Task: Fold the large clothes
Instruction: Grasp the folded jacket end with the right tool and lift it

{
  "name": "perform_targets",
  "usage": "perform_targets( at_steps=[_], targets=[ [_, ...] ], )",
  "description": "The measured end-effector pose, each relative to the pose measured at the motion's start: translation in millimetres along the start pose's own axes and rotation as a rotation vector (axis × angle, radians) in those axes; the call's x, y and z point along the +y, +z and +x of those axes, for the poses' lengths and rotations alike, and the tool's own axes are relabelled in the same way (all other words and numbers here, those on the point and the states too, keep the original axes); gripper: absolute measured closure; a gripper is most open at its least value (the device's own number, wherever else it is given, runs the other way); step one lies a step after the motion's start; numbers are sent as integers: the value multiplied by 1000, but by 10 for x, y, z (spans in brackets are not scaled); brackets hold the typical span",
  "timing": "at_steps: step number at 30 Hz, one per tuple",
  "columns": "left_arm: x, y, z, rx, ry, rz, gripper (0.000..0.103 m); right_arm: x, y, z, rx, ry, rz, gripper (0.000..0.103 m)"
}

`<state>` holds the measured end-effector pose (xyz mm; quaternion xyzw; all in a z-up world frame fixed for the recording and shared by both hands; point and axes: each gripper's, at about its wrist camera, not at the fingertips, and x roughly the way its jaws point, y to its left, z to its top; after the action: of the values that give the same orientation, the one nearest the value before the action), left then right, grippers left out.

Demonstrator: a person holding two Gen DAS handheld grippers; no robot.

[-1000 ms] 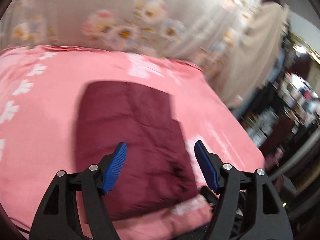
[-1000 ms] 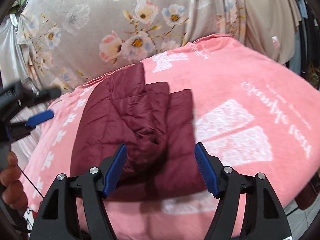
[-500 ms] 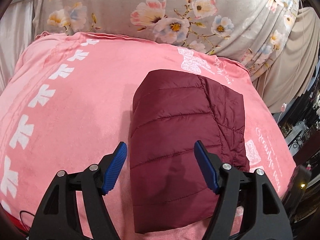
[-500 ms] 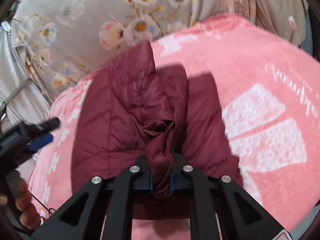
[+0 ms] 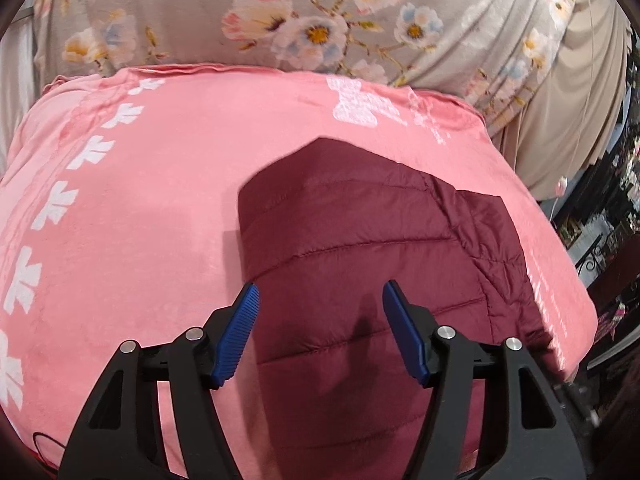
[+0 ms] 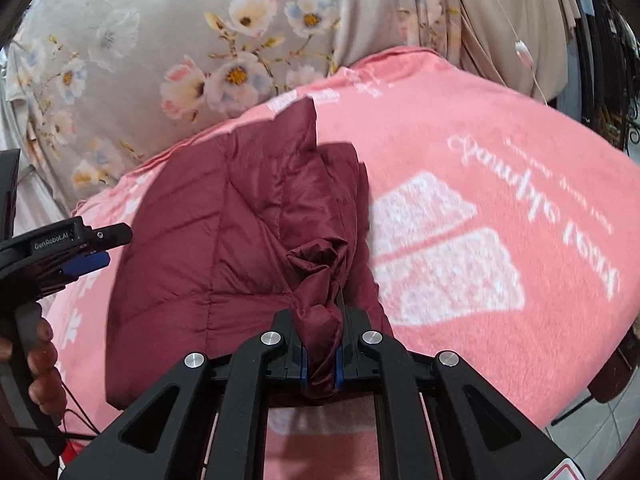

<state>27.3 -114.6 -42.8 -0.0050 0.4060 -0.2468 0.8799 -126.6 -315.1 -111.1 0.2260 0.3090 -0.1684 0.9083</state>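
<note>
Jacket [image 6: 208, 248], quilted maroon, lies folded on pink blanket [image 6: 480, 160] (puffy, light, slippery): right gripper [image 6: 320, 356] clamps its bunched 6 o'clock edge; left gripper [image 5: 320, 328] hangs apart above it; grip seams.

I see a pink blanket [image 5: 168, 216] spread over the whole work surface, slightly rumpled along its far edge. A column of white leaf-like marks [image 5: 60, 204] runs down its left side in the left view. Near its far edge sits a white bow-shaped print [image 5: 356, 104]. In the right view I note two large white blocks [image 6: 444, 248] printed on the right half, with white script lettering [image 6: 556, 200] further right, too blurred to read. Behind the blanket hangs a grey floral curtain [image 6: 224, 48]. To its right hangs a plain beige cloth [image 5: 576, 92]. Dark shelving [image 5: 612, 216] at far right, contents unclear.
</note>
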Motion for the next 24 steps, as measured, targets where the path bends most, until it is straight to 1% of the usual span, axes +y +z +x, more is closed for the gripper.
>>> perform_targets(
  at_steps=[5,12,16,17,18,19,21,23,24],
  targets=[
    [-69,-75,222,57,2,6,42,-80,-110,158,31,-2,11,94],
    [-160,-156,359,68,35,49,42,-138,-186,312,53,-2,16,93],
    [-208,-212,443,70,57,75,41,-120,-200,344,52,-17,-15,91],
    [-211,-218,471,69,64,82,41,-113,-189,326,50,-22,-22,88],
    [-215,-229,498,68,73,88,41,-117,-167,284,49,-29,-24,83],
    [-216,-230,510,68,76,90,40,-126,-139,239,48,-39,-21,82],
    [-197,-206,510,76,71,84,40,-141,-82,113,32,-49,-15,81],
    [-136,-111,450,81,45,52,42,-126,46,-97,-20,-61,-27,81],
    [-107,-55,403,70,34,37,44,-98,132,-195,-53,-63,-40,81]
  ],
)
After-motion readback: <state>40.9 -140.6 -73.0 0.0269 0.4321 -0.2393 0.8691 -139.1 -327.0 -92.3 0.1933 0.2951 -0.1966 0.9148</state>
